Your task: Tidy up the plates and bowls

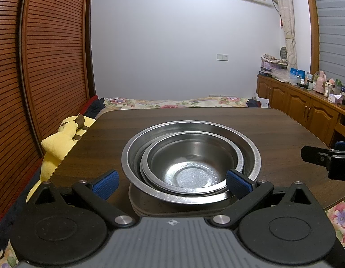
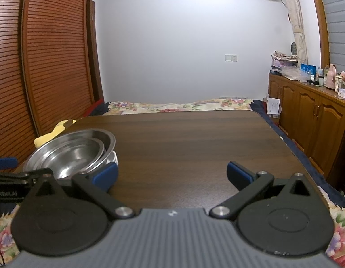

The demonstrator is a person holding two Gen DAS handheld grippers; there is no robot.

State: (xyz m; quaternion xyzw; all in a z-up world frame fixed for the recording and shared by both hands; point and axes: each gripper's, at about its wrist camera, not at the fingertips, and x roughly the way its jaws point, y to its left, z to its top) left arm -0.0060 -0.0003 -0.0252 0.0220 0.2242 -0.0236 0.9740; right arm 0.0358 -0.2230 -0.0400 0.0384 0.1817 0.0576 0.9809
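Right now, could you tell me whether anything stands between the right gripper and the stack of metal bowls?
Nothing visible does. The right gripper is open over bare table, and the stack of metal bowls sits just to its left, with only the gripper's own left finger in front of it.

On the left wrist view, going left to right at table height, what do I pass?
Yellow plush toy → left tool's left pad → nested steel bowls on the table → right tool at the frame's right edge → wooden cabinets beyond the table.
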